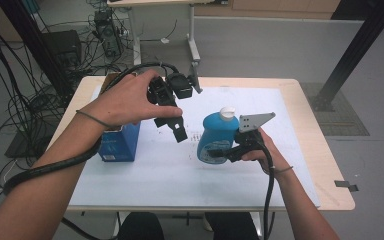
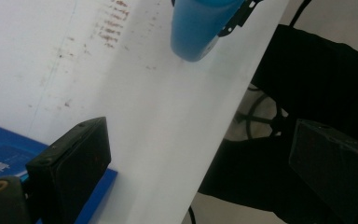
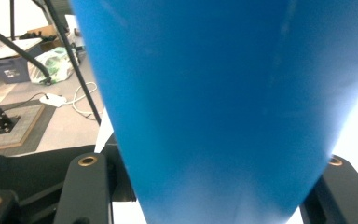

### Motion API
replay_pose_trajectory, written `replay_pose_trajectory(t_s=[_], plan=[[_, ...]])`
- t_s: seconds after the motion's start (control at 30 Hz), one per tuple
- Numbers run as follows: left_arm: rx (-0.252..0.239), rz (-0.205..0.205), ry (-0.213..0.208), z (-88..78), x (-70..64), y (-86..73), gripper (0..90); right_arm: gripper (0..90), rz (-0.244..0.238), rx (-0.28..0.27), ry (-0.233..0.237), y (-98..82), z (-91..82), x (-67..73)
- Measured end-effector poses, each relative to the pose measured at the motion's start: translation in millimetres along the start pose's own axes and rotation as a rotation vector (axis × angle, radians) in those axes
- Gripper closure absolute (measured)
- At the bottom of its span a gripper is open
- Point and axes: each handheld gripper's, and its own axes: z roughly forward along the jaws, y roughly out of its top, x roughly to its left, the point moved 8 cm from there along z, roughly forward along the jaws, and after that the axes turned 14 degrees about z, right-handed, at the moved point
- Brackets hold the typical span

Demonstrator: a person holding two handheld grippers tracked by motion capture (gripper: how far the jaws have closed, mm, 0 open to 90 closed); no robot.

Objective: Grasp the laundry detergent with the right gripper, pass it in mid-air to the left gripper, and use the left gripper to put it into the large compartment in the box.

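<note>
A blue bottle (image 1: 216,136) with a white cap (image 1: 227,113) stands on the white mat (image 1: 180,175), right of the middle. My right gripper (image 1: 222,152) is shut on its lower body from the right side. In the right gripper view the bottle's blue wall (image 3: 223,102) sits between both black jaws. My left gripper (image 1: 172,127) hangs above the mat just left of the bottle, apart from it and tilted down. Its jaws stand wide open with nothing between them (image 2: 200,172), and the bottle's base (image 2: 198,32) shows farther off.
A blue box (image 1: 120,142) stands on the mat's left part, under my left wrist, and its corner (image 2: 2,156) lies beside the left jaw. The wooden table (image 1: 325,165) ends close to the right of the mat. Cables and a desk leg (image 1: 194,47) are behind.
</note>
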Motion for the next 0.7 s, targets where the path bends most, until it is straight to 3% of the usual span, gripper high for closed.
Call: replay_pose_trajectory(t_s=[0.7], plan=[[0.006,0.099,-0.013,-7.9,-12.1,16.1,5.9,41.3,-0.048,0.064,0.069,12.9,20.0,12.7]])
